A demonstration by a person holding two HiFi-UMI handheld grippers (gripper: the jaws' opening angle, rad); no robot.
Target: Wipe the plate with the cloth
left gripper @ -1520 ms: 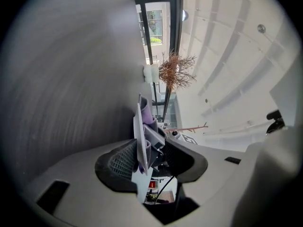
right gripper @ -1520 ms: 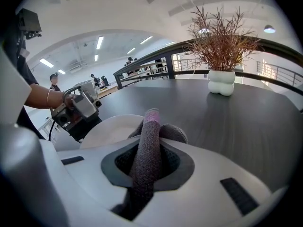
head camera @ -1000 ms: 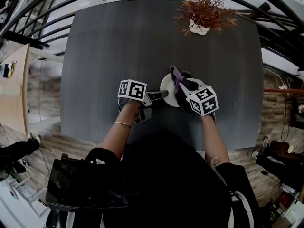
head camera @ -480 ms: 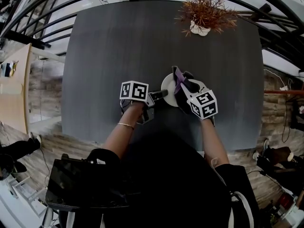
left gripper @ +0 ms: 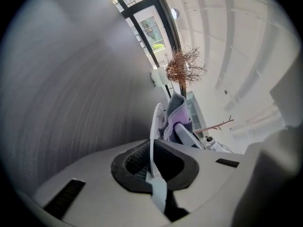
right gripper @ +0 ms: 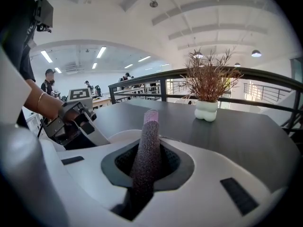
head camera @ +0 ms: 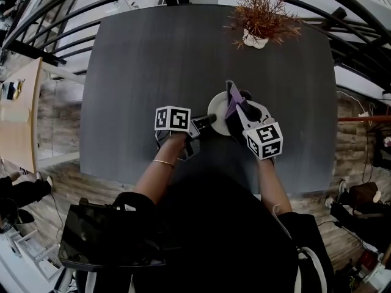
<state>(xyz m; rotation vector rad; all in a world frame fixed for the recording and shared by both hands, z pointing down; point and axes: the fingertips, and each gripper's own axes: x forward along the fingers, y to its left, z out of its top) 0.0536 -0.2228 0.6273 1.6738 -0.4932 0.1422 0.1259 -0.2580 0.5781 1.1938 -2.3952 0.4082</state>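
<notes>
A white plate [head camera: 216, 106] lies on the dark table [head camera: 153, 60] in front of me. My left gripper [head camera: 209, 120] comes at it from the left; its jaws have just been closing, and they are shut on the plate's near rim [left gripper: 155, 122], which runs edge-on between the pads. My right gripper [head camera: 237, 113] is shut on a purple and grey cloth [head camera: 233, 98], bunched and standing up over the plate's right part. In the right gripper view the cloth [right gripper: 147, 141] fills the jaws, with the plate [right gripper: 124, 135] below and the left gripper [right gripper: 71, 122] at the left.
A dried plant in a white pot [head camera: 261, 18] stands at the table's far right, well beyond the plate. A black railing [head camera: 49, 38] curves round the table's far side and flanks. The table's near edge is just below my hands.
My right gripper has lifted with the cloth, so the cloth's tip stands higher over the plate. The left gripper has stayed at the plate's rim.
</notes>
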